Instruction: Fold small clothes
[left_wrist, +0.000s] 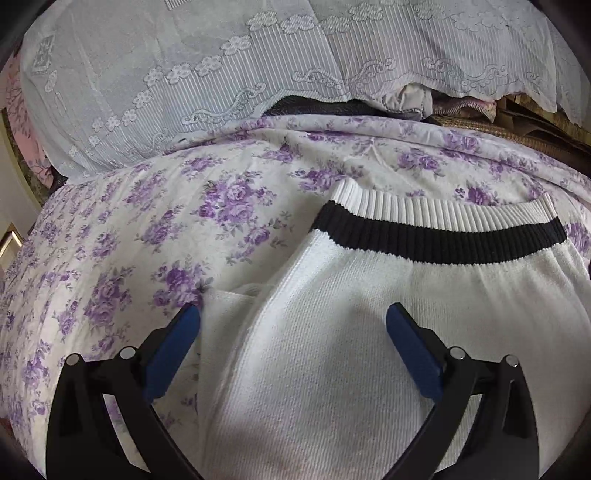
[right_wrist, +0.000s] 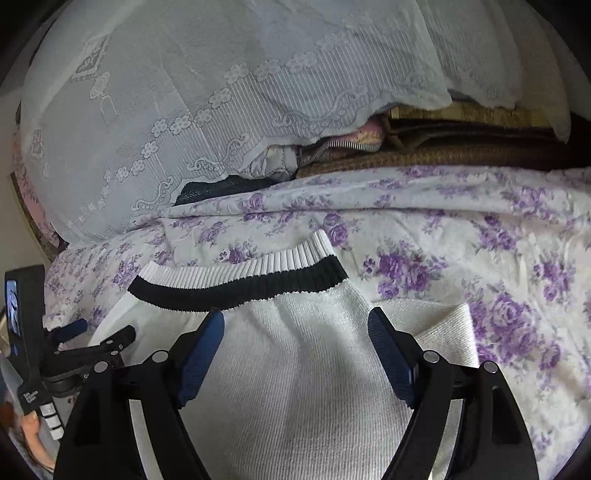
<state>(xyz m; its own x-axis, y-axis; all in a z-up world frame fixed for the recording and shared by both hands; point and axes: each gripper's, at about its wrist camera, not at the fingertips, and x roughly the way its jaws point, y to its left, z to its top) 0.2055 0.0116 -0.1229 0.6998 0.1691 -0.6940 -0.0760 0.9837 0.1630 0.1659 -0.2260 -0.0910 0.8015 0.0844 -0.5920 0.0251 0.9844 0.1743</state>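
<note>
Floral bedspread (left_wrist: 155, 229) lies bare beside white sweater (left_wrist: 332, 350).

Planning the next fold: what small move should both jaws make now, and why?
Probably lower both open grippers, left gripper and right gripper, to pinch the white knit garment near its striped band; nothing is held, and the sides already look folded in.

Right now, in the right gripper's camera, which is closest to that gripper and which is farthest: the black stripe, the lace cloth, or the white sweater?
1. White sweater: right under the right gripper, between its open jaws.
2. Black stripe: just ahead of the tips, across the sweater's hem.
3. Lace cloth: farthest, draped at the back beyond the flowered sheet.
</note>
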